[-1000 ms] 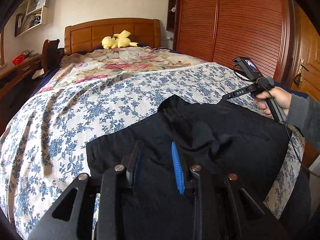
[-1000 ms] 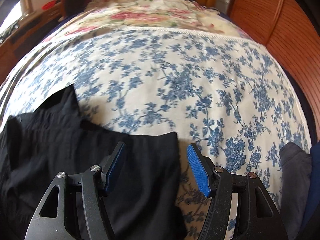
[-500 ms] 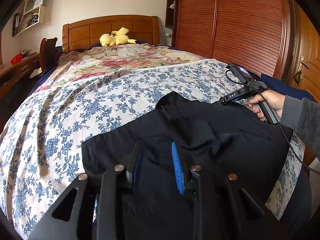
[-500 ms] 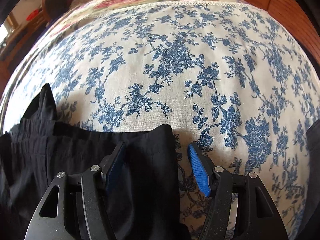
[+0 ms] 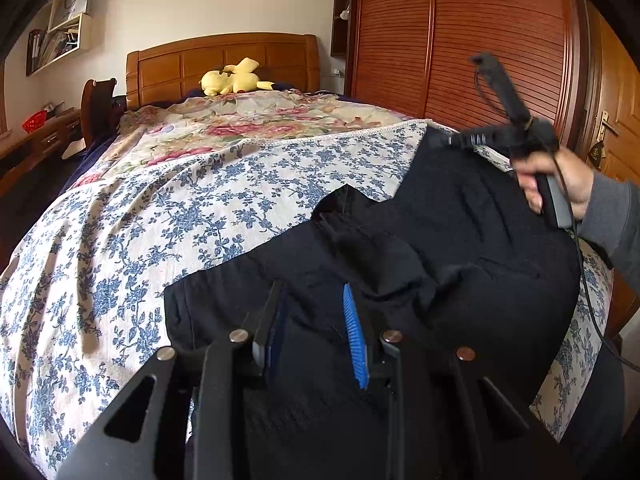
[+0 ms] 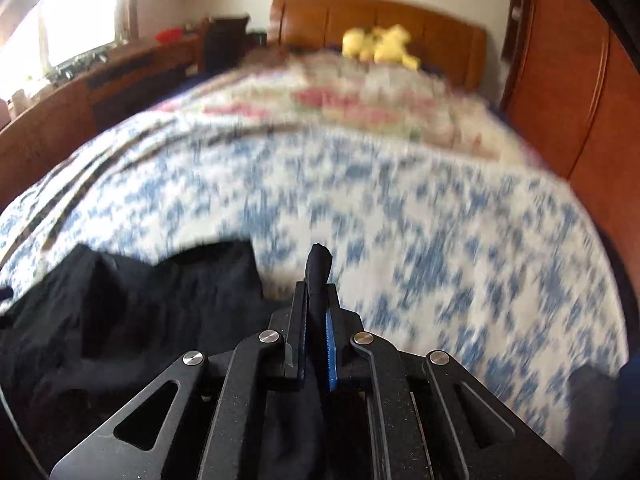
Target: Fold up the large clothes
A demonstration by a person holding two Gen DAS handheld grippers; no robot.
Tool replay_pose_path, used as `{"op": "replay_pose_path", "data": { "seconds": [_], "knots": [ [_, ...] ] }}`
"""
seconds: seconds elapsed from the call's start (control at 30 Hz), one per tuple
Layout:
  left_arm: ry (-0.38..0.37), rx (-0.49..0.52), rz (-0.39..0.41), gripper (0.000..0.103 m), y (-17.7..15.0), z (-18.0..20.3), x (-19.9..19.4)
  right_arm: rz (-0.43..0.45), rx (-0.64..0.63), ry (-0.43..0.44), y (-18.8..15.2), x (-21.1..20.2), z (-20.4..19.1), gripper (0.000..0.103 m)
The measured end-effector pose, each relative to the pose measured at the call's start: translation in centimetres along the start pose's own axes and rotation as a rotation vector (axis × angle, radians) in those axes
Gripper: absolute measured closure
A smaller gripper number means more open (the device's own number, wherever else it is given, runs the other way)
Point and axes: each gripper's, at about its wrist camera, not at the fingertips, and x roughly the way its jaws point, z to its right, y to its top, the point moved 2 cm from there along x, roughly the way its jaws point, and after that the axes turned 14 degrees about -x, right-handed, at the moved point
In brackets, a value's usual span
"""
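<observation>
Pinching black garment [image 6: 318, 280] between right jaws

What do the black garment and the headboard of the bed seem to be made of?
Black garment: it looks like a woven cloth, maybe cotton, with a matte finish; it creases softly, and a pinched fold of it stands up from the right claw. The exact fibre cannot be told.
Headboard: apparently wood, with an orange-brown, slightly glossy varnish; it shows framed panels.
</observation>
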Motion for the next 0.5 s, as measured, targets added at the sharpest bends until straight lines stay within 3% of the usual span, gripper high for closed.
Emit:
{"op": "replay_pose_path", "data": {
  "seconds": [0.1,0.27,0.37,0.43,0.5],
  "knots": [
    [0.004,-0.001,0.0,0.077,-0.1,-0.1,0.0,0.039,0.01,-0.114,0.9,-1.1,1.7,0.099],
    [0.004,-0.001,-0.001,0.077,-0.1,-0.1,0.1,-0.029,0.162,-0.303,-1.2,-0.2,6.2,0.099],
    [-0.002,-0.002,-0.002,0.077,-0.1,-0.1,0.1,-0.135,0.256,-0.32,-3.9,2.3,8.5,0.098],
    [-0.006,-0.003,-0.003,0.077,0.0,0.0,0.1,-0.148,0.296,-0.305,-5.1,2.9,9.2,0.096],
    [-0.009,-0.004,-0.001,0.077,0.0,0.1,0.1,-0.181,0.299,-0.316,-5.8,3.1,9.4,0.077]
  ]
}}
